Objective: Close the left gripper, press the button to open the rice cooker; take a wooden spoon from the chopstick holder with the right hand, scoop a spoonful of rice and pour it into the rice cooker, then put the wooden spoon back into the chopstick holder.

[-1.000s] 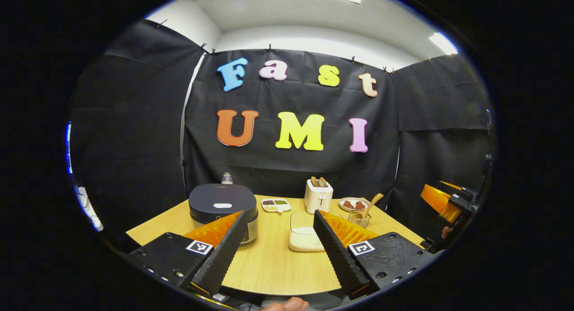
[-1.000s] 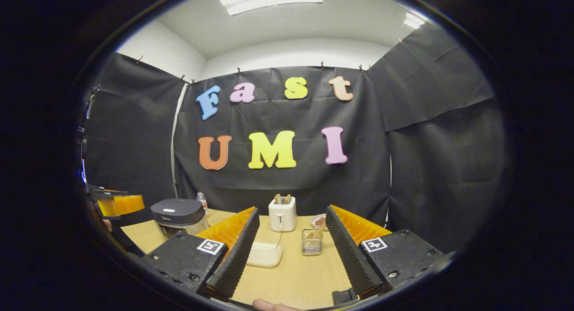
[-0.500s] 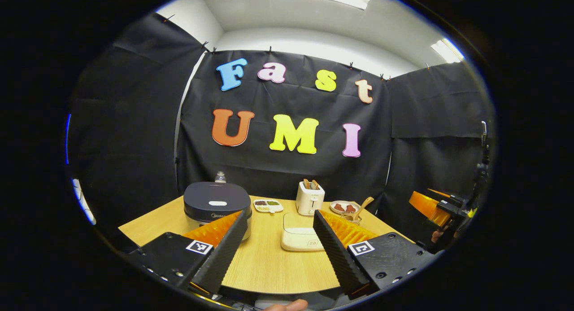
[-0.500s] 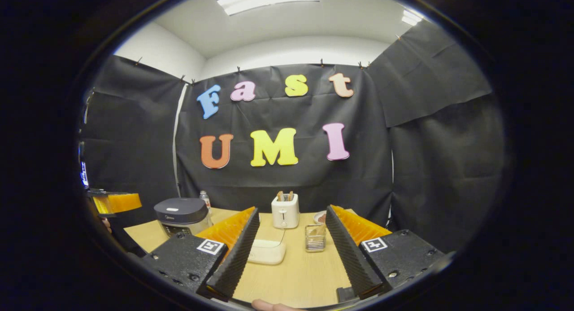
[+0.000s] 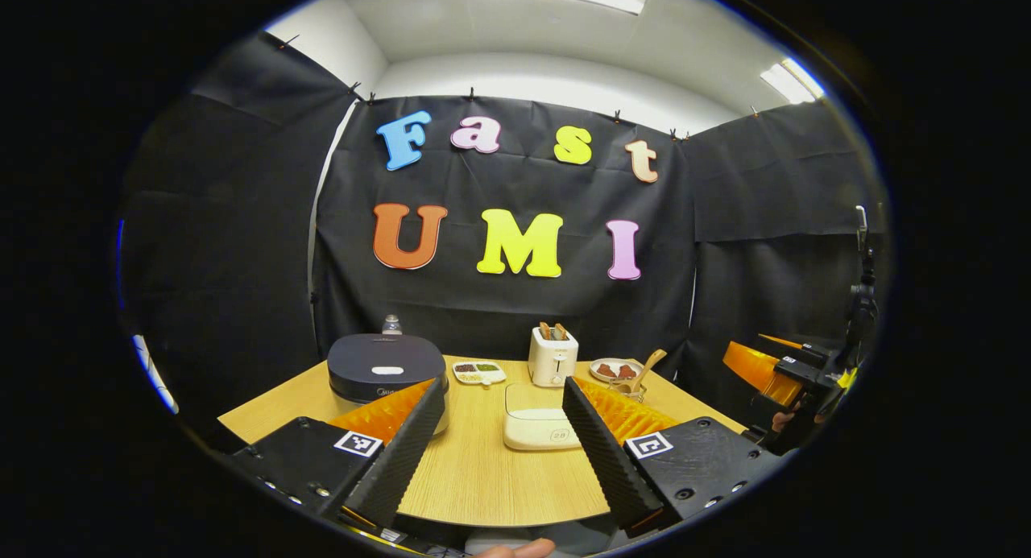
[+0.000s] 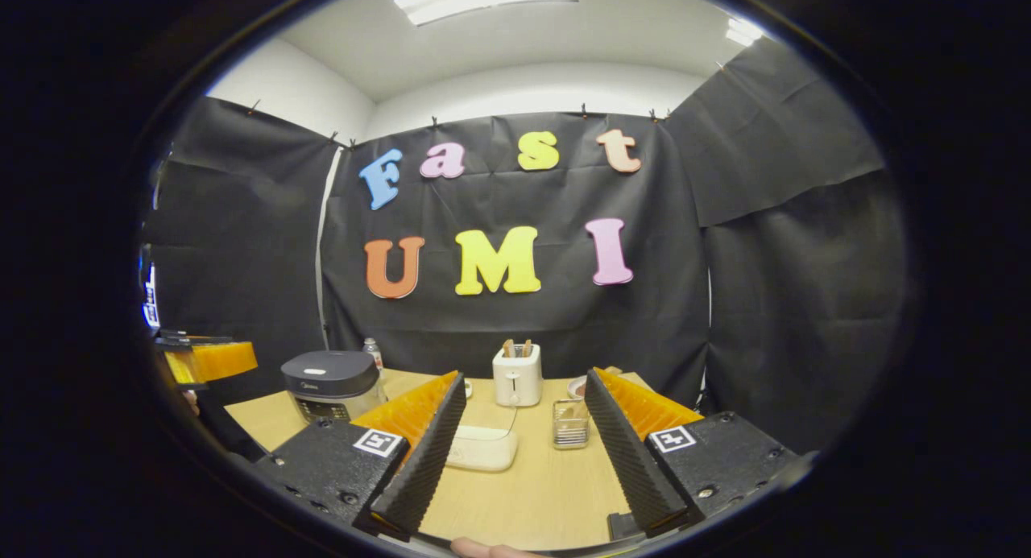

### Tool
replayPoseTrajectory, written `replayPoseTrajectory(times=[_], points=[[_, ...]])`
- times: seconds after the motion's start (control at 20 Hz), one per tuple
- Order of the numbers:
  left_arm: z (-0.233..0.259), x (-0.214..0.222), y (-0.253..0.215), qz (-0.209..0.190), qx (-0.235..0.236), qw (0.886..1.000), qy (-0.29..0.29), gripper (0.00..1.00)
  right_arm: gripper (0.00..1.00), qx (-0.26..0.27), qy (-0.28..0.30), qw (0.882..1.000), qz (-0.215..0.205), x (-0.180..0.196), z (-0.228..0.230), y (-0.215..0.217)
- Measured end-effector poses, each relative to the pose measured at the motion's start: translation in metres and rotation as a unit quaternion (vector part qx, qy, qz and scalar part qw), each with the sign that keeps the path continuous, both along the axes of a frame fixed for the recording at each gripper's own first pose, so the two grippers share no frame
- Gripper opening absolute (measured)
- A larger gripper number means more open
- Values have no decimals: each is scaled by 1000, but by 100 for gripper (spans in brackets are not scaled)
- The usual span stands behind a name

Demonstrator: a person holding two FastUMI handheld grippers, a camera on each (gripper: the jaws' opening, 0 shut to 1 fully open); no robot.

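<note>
Left gripper (image 5: 499,453): jaws spread wide, nothing between the 2 fingers; held above the near edge of the table (image 5: 483,477).
Right gripper (image 6: 523,453): jaws spread wide, nothing held; also above the near table edge, and seen at the far right of the left gripper view.
Rice cooker (image 5: 387,369): dark, lid down, on the table's left side; pale button (image 5: 387,370) on the lid top.
Chopstick holder (image 6: 570,423): wire basket, right of centre on the table, between the right gripper's fingers in the right gripper view.
Wooden spoon (image 5: 647,368): stands tilted in the chopstick holder, bowl end up.
Rice container (image 5: 538,417): cream box, lid on, table centre.
Toaster (image 5: 552,356): white, behind the box, 2 slices in its slots.
Other items: divided dish (image 5: 478,371), plate (image 5: 612,370), bottle (image 5: 391,324) behind the cooker.
</note>
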State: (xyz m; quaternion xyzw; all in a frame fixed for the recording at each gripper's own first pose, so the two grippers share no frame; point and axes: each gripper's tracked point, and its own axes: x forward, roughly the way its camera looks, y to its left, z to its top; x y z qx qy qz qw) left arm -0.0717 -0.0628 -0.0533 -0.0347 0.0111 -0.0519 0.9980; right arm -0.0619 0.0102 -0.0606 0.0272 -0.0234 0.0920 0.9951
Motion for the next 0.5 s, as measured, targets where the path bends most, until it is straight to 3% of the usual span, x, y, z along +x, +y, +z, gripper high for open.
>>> replayPoseTrajectory(times=[0.5], points=[[1,-2,-4,-7,3,1000,-7,94,96,1,4,1000,25,-5,-2,19]])
